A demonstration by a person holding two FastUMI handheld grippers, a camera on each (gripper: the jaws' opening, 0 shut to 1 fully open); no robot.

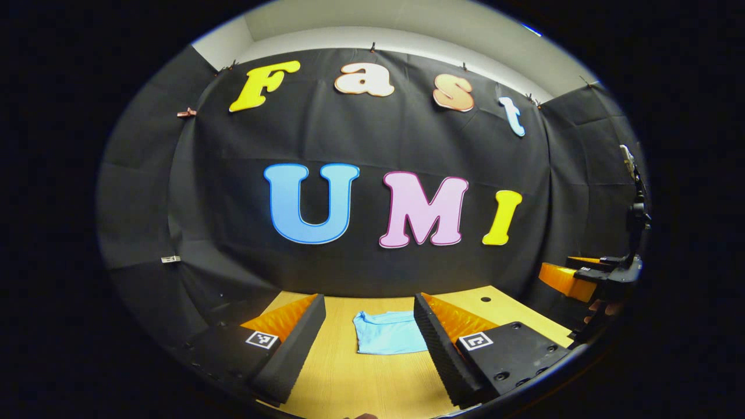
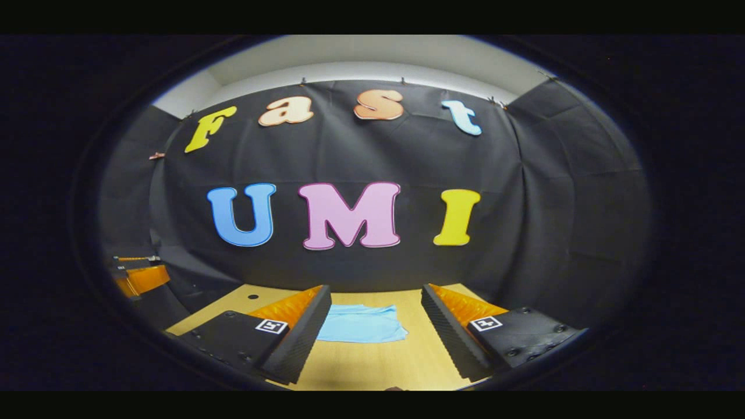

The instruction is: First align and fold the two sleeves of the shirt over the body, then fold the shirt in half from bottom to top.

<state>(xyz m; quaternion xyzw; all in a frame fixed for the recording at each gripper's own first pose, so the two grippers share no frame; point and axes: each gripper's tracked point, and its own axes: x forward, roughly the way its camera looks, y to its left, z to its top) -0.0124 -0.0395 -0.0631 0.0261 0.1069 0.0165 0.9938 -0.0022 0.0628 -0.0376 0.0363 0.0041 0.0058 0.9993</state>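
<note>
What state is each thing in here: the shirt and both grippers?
Light blue shirt: folded into a compact rectangle, lying flat on the wooden table, untouched.
Left gripper: open, empty, held above the table.
Right gripper: open, empty, held above the table, short of the shirt.

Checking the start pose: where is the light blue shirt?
The light blue shirt lies on the wooden table, seen between the open fingers in both views, touched by neither gripper.

No legible text on any object.
</note>
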